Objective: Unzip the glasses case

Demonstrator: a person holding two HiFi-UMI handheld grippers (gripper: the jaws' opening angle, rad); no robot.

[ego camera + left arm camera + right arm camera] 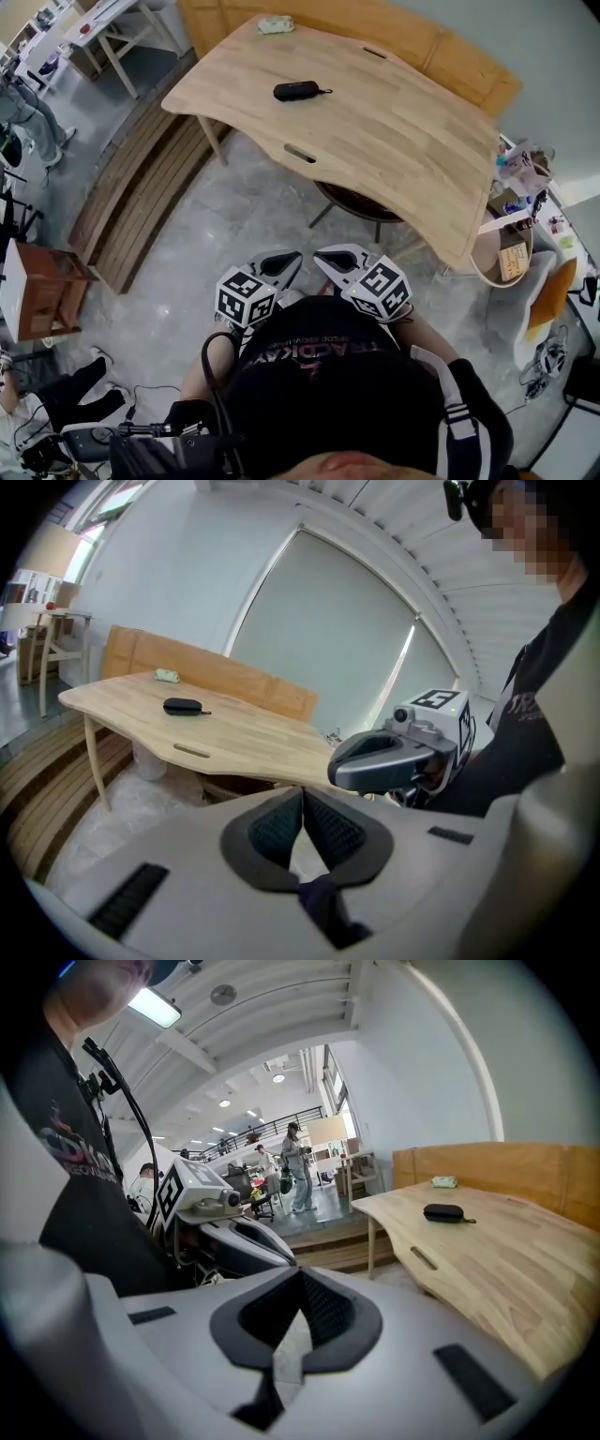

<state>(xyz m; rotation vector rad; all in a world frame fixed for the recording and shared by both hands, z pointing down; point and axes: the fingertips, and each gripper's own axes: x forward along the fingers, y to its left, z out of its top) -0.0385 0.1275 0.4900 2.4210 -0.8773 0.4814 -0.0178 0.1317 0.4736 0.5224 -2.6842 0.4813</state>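
We hold the left claw (289,260) and the right claw (326,256) drawn in close to us, side by side, tips angled toward each other and tilted a little downward. Each claw's jaws are closed pad to pad.

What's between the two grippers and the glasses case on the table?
Head view: only grey floor, then bare tabletop past its slot, before the glasses case.

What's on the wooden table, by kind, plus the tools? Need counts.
Black glasses case: 1
Small pale object: 1
Tools: 2, the left tool and the right tool, both shut and empty
Total: 4
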